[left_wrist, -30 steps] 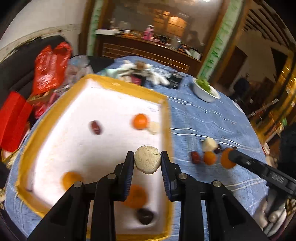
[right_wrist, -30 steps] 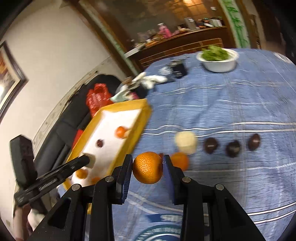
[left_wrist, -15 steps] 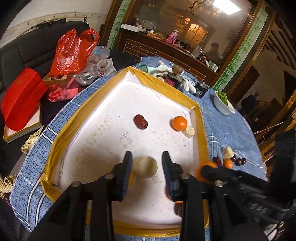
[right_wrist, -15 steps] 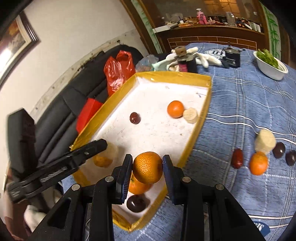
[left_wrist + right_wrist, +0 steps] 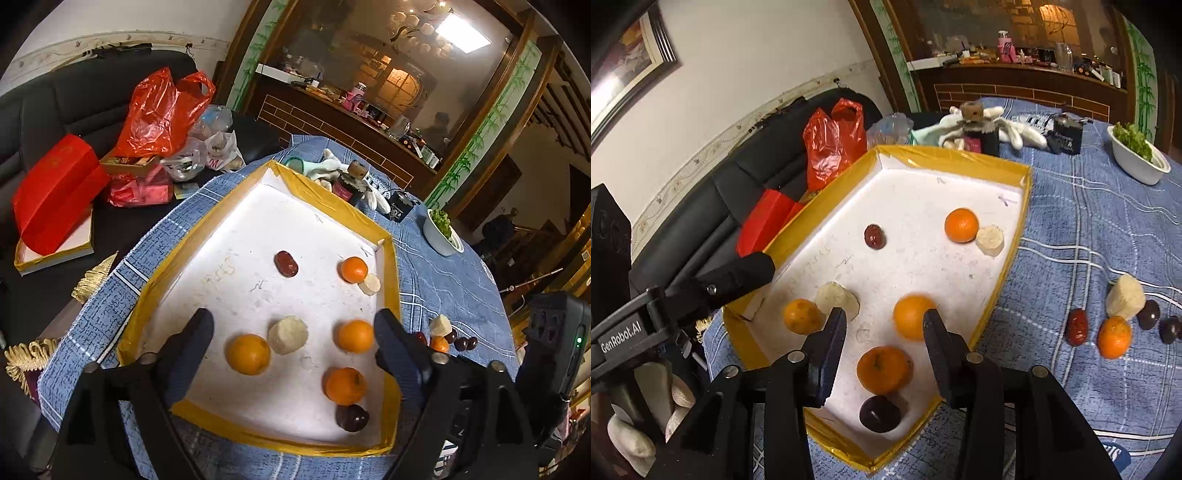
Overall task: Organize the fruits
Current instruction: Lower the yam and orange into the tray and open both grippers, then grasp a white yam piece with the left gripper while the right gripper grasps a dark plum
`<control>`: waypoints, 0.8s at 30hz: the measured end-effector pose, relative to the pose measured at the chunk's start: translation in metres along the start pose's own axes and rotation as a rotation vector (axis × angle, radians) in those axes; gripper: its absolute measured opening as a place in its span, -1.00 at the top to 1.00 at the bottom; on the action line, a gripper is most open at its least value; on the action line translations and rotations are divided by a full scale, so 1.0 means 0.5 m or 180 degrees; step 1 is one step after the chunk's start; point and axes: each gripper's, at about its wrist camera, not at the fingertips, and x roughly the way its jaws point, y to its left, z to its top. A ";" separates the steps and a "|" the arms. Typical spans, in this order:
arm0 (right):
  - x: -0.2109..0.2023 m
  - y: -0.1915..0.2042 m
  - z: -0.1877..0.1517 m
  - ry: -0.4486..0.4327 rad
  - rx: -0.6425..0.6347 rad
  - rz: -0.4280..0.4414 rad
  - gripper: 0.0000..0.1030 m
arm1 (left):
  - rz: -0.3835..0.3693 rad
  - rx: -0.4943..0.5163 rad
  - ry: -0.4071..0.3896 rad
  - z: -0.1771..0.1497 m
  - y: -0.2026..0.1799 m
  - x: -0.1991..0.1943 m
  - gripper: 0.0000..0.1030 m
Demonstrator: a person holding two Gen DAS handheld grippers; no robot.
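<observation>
Both grippers are hovering over the white tray with the yellow taped rim, and neither is holding anything — the left gripper is spread wide above a pale peeled chunk lying just beside an orange, while the right gripper is standing open around a slightly blurred orange. More fruit is lying on the blue checked tablecloth to the right of the tray — a red date, a small orange, another pale chunk and dark round pieces.
</observation>
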 end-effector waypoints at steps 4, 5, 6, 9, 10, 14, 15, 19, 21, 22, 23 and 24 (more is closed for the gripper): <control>-0.043 -0.029 -0.007 -0.0101 0.0077 -0.0022 0.05 | -0.0244 0.0086 -0.0018 -0.009 -0.032 -0.018 -0.77; -0.052 -0.037 -0.009 -0.0123 0.0090 -0.0047 0.01 | -0.0231 0.0155 -0.0014 -0.014 -0.048 -0.021 -0.77; -0.068 -0.053 -0.015 -0.0155 0.0120 -0.0084 -0.01 | -0.0199 0.0246 -0.0003 -0.021 -0.065 -0.023 -0.77; -0.106 -0.105 -0.034 -0.0222 0.0216 -0.0205 -0.03 | -0.0244 0.0479 0.0121 -0.039 -0.114 -0.022 -0.77; -0.122 -0.127 -0.043 -0.0240 0.0257 -0.0268 -0.03 | -0.0266 0.0519 0.0152 -0.042 -0.124 -0.021 -0.77; -0.191 -0.230 -0.082 -0.0307 0.0485 -0.0598 -0.02 | -0.0292 0.0696 0.0202 -0.062 -0.168 -0.017 -0.77; -0.214 -0.266 -0.094 -0.0331 0.0584 -0.0698 -0.02 | -0.0295 0.0710 0.0210 -0.067 -0.176 -0.014 -0.76; -0.275 -0.357 -0.117 -0.0403 0.0866 -0.0957 -0.02 | -0.0407 0.0841 0.0336 -0.092 -0.213 0.011 -0.76; -0.292 -0.388 -0.120 -0.0435 0.0944 -0.1031 -0.02 | -0.0460 0.0932 0.0411 -0.107 -0.238 0.024 -0.67; -0.294 -0.399 -0.119 -0.0440 0.0959 -0.1057 -0.02 | -0.0476 0.0969 0.0435 -0.112 -0.247 0.027 -0.62; -0.296 -0.409 -0.119 -0.0441 0.0972 -0.1071 -0.01 | -0.0496 0.1022 0.0481 -0.121 -0.262 0.032 -0.47; -0.292 -0.420 -0.114 -0.0434 0.0992 -0.1085 -0.01 | -0.0508 0.1054 0.0517 -0.125 -0.271 0.037 -0.23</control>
